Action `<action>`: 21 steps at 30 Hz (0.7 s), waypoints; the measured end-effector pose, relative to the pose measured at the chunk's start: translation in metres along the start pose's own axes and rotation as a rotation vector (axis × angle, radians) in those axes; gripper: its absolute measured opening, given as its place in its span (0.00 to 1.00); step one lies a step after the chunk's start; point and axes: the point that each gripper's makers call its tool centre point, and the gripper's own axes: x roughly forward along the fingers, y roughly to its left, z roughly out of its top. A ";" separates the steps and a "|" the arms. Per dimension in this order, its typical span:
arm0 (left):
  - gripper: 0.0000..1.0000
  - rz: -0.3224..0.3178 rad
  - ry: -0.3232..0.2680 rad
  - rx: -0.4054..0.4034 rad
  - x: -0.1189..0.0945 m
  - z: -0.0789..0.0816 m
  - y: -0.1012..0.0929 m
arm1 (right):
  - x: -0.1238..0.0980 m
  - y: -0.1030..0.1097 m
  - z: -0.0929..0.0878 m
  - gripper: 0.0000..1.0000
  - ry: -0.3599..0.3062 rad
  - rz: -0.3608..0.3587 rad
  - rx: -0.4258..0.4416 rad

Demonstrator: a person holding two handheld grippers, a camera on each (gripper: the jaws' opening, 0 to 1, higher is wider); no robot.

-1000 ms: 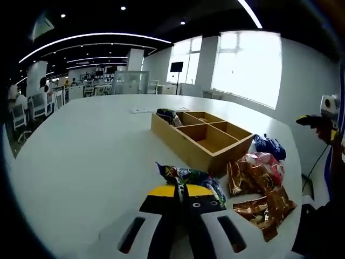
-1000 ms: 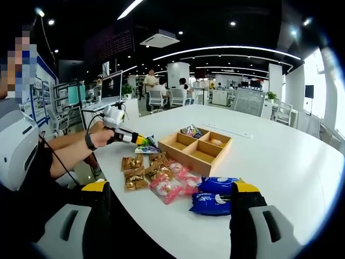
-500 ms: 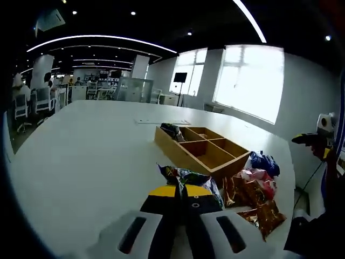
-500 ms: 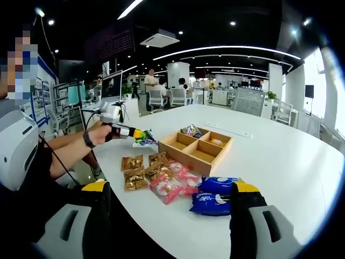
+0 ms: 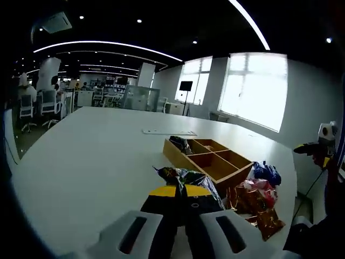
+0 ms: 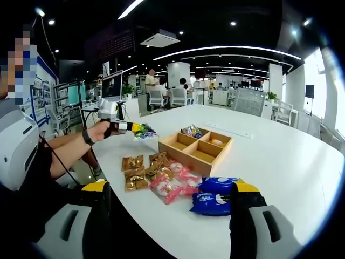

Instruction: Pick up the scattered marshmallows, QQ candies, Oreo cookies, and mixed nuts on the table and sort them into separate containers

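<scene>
Right gripper view: a person's left tongs [image 6: 131, 127], closed on a multicoloured candy packet [image 6: 144, 131], hold it in the air to the left of the wooden divided tray [image 6: 195, 147], clear of the white desk [image 6: 291, 162]. Lifted this way, the packet looks ready to be carried over a compartment rather than slid across the surface. The tray already has a similar colourful packet [image 6: 191, 130] in its far-left compartment and a small pale item [image 6: 215, 142] in the far-right one, which suggests the held packet belongs with its match.

In front of the tray, nearer the camera, lie gold nut packets [image 6: 133, 171], pink-and-white marshmallow packets [image 6: 171, 184] and blue Oreo packets [image 6: 214, 195], all unsorted and bunched just beside the tray's near wall. The right tongs [image 6: 170, 216] rest low on the near side of that pile, wide open and empty, probably waiting their turn.

In the left gripper view, the left tongs [image 5: 180, 193] pinch the candy packet [image 5: 183, 177] shut, with the tray [image 5: 213, 162] ahead and to the right.
</scene>
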 end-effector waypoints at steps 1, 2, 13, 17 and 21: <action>0.06 0.001 -0.003 0.000 -0.001 0.001 0.000 | 0.000 -0.001 0.000 0.87 0.000 0.000 0.001; 0.06 0.002 -0.008 -0.001 -0.002 0.003 0.000 | 0.000 -0.001 0.000 0.87 0.000 -0.001 0.001; 0.06 -0.006 -0.047 -0.035 -0.006 0.022 -0.003 | -0.001 -0.001 0.000 0.87 0.000 -0.003 -0.001; 0.06 -0.014 -0.054 -0.030 -0.002 0.030 -0.007 | -0.002 -0.001 0.001 0.87 0.000 -0.003 -0.004; 0.07 -0.020 -0.058 -0.021 0.002 0.035 -0.013 | -0.003 -0.002 0.000 0.87 0.000 -0.005 -0.004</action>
